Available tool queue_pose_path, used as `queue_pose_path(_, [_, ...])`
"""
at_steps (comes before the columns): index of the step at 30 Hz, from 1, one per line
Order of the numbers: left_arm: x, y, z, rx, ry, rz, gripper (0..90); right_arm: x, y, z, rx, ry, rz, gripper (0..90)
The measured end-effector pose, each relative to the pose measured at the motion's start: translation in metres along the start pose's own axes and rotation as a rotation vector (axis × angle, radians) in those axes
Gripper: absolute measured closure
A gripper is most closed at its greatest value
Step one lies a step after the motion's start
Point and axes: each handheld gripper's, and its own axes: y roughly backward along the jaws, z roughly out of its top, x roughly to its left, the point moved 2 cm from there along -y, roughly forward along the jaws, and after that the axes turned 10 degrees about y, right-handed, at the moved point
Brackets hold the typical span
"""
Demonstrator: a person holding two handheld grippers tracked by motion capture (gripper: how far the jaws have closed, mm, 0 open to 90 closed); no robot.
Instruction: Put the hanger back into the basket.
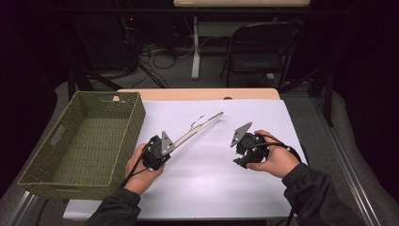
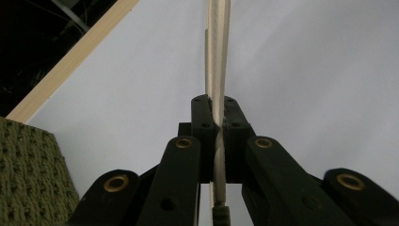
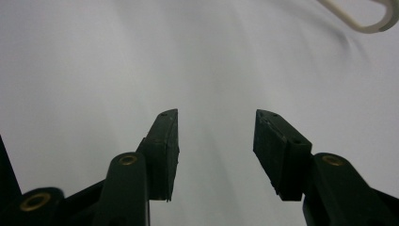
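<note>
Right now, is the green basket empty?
Empty: the high view shows the basket's bare woven floor; the tongs are outside, held in the left gripper.

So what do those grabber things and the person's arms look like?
Each hand-held gripper, left and right, is black, with a grey three-cornered plate on top, brass-coloured rivets on the jaw arms and a black trailing cable. The person wears dark long sleeves.

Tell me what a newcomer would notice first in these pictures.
First, the long pale tongs that the left gripper clamps by one end, slanting over the middle of the white table. Next, the green woven basket at the table's left edge, with nothing visible inside. The right gripper is open over bare table on the right.
</note>
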Motion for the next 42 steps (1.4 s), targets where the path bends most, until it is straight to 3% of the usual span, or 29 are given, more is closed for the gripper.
queue_pose_path(3, [0.002, 0.002, 0.011, -0.008, 0.018, 0.0, 87.4, 0.003, -0.001, -0.002, -0.018, 0.003, -0.004, 50.4])
queue_pose_path(8, [0.007, 0.012, 0.028, -0.03, 0.061, -0.038, 87.3, 0.01, -0.002, -0.003, -0.023, 0.007, -0.006, 48.8])
queue_pose_path(13, [0.013, 0.025, 0.047, -0.039, 0.065, -0.05, 87.4, 0.012, -0.003, -0.005, -0.027, -0.007, -0.01, 45.4])
queue_pose_path(20, [0.03, 0.04, 0.057, -0.044, 0.098, -0.07, 87.4, 0.013, -0.006, -0.007, -0.066, -0.031, -0.026, 41.1])
queue_pose_path(26, [0.048, 0.054, 0.055, -0.061, 0.144, -0.086, 87.4, 0.013, -0.008, -0.011, -0.065, -0.053, -0.052, 40.0])
queue_pose_path(27, [0.051, 0.057, 0.054, -0.063, 0.157, -0.087, 87.4, 0.013, -0.01, -0.012, -0.086, -0.068, -0.035, 38.3])
queue_pose_path(28, [0.054, 0.06, 0.054, -0.062, 0.154, -0.085, 87.4, 0.012, -0.01, -0.012, -0.063, -0.083, -0.039, 35.6])
queue_pose_path(31, [0.059, 0.067, 0.052, -0.068, 0.165, -0.085, 87.4, 0.013, -0.012, -0.014, -0.066, -0.101, -0.042, 32.5])
queue_pose_path(39, [0.098, 0.103, 0.033, -0.058, 0.22, -0.085, 87.4, 0.016, -0.014, -0.015, -0.089, -0.148, -0.036, 29.2])
queue_pose_path(42, [0.117, 0.116, 0.021, -0.058, 0.24, -0.057, 87.4, 0.017, -0.016, -0.017, -0.096, -0.152, -0.031, 29.2])
